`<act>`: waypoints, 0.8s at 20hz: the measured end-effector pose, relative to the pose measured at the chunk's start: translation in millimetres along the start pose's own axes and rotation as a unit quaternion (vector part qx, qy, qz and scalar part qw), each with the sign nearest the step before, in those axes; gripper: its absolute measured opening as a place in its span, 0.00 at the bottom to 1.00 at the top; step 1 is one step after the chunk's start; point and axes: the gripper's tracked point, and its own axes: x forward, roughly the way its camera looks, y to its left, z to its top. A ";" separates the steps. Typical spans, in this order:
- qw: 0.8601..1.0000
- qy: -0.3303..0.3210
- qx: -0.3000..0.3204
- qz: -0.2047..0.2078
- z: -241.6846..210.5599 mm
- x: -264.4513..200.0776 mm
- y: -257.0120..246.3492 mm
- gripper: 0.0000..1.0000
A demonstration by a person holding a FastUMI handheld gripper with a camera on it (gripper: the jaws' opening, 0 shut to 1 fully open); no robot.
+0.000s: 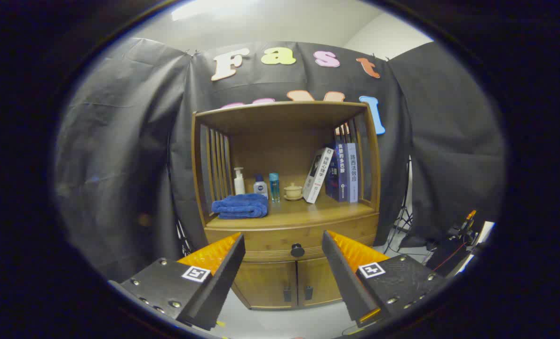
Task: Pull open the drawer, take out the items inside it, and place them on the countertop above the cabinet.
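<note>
Gripper (282,242): fingers spread wide, holding nothing, short of the cabinet.
Drawer (280,238): closed under the counter (308,214), its dark knob (297,249) dead centre between the fingers.
Counter: blue towel (240,206), bottles, books.

Gripper view: fisheye camera rides on the hand-held gripper (284,245), looking forward along its two orange-and-black fingers (216,256), which stand apart at 7 and 5 o'clock. It faces the front of the wooden cabinet (287,188) squarely, from a little way back, at about drawer height. The closed wooden drawer's black round knob (297,250) sits between the fingertips, beyond them, at 6 o'clock. The whole cabinet fits in view.
</note>
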 end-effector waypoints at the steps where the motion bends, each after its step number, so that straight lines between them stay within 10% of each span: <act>1: 1.000 0.006 -0.005 0.004 -5.0 2.3 1.8 0.99; 16: 1.000 0.012 -0.015 0.006 -22.2 7.8 5.8 0.99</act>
